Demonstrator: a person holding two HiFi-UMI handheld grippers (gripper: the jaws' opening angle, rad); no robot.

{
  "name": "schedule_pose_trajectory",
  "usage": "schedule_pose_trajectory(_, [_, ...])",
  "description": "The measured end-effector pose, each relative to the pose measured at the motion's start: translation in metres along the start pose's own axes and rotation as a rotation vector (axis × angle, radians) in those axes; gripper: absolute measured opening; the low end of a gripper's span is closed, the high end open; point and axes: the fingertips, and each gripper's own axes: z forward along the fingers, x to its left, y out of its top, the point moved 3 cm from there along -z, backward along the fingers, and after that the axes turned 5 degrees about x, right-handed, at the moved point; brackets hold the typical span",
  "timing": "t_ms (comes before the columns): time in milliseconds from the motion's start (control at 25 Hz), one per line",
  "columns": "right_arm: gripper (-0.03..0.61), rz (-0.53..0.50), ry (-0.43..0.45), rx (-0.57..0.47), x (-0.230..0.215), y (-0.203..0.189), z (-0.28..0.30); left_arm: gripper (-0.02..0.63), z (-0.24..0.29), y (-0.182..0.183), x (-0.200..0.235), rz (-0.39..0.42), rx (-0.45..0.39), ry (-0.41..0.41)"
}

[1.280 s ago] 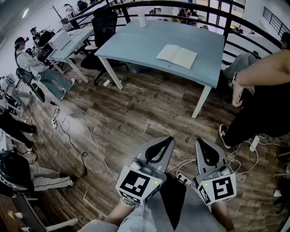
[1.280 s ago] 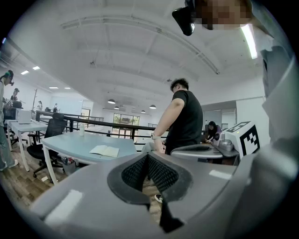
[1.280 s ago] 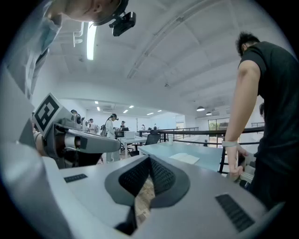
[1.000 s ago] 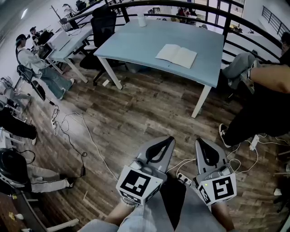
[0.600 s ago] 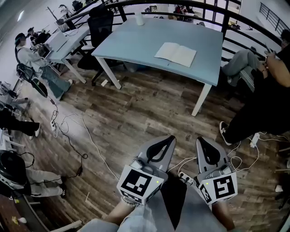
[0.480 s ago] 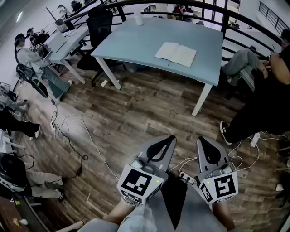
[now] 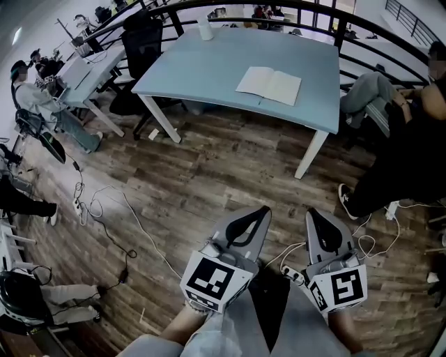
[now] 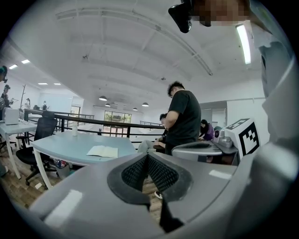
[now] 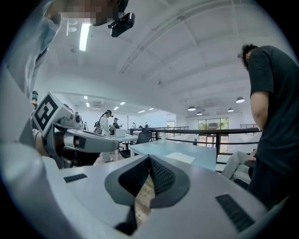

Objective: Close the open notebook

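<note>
A pale blue table point(image 7: 202, 70) on white legs fills the upper middle of the head view, with a white cup point(image 7: 204, 29) near its far edge. A black office chair point(image 7: 141, 36) stands by its upper-left corner, and a black railing point(image 7: 293, 8) curves behind it. Dark wooden floorboards point(image 7: 223, 174) cover the centre, with loose cables point(image 7: 89, 208) trailing at the left. A person in black point(image 7: 411, 153) stands at the right edge. Another person point(image 7: 38, 97) sits at the upper left beside a white desk point(image 7: 94, 73).

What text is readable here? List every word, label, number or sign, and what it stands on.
No readable words or numbers anywhere.
Left cube, right cube: black-and-white square markers only, no letters.
Notebook: pages too small to read.
Cup: too small to show any print.
</note>
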Motion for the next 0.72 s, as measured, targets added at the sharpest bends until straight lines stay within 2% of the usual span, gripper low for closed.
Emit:
schedule_pose_trajectory(320, [0.0, 0.002, -0.038, -0.005, 0.02, 0.005, 0.028, 0.002, -0.017, -0.001, 0.04, -0.004, -0.003, -0.006])
schedule_pose_trajectory(720, [0.0, -0.021, -0.025, -0.01, 0.039, 0.014, 0.041, 0.002, -0.033, -0.002, 0.056, -0.005, -0.029, 0.014])
